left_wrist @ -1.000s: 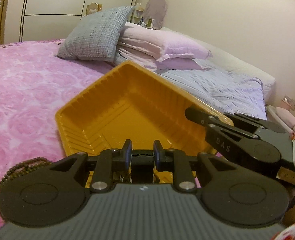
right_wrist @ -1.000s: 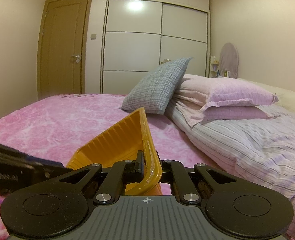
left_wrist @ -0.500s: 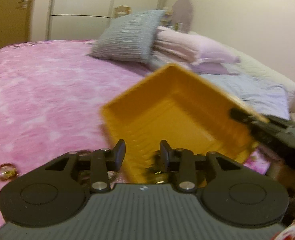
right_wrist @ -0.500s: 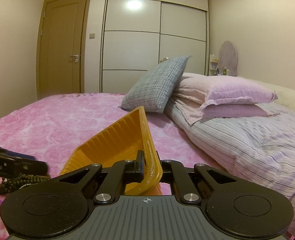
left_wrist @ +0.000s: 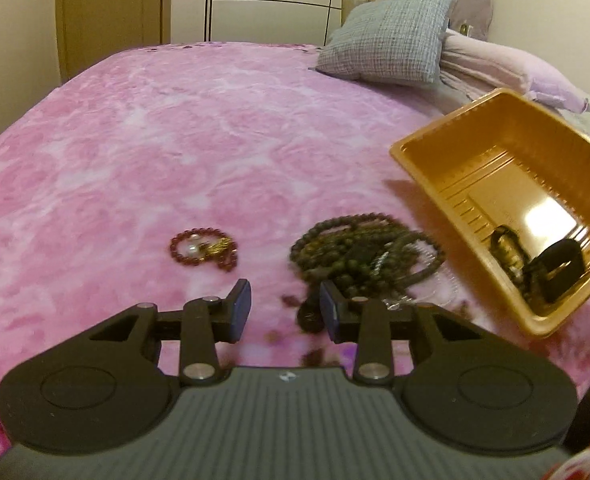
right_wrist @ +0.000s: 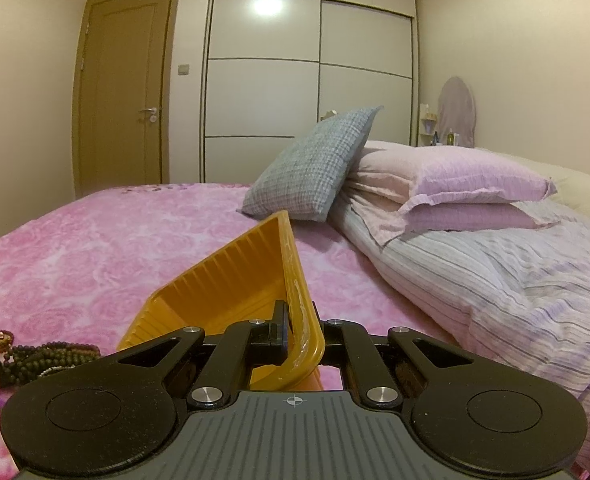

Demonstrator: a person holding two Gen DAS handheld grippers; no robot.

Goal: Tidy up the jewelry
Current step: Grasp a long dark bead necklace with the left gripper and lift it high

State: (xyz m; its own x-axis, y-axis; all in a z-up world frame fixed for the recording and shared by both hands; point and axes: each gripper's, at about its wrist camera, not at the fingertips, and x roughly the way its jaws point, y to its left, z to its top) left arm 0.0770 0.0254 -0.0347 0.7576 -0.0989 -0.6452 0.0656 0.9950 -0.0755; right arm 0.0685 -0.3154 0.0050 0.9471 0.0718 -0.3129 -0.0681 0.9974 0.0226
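No readable text is showing in either view. Only small white logo marks are sitting on the gripper bodies, too tiny to read.

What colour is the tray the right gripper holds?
Orange-yellow tray, clearest in the left wrist view.

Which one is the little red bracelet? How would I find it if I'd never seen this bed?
Look at the big pink blanket on the bed, at the part nearest the left gripper. Two lots of beads lie there, apart from each other, beside the tilted orange tray. The red bracelet is the small single ring lying alone, with a white bead and a gold bit, unlike the big dark tangled pile of beads.
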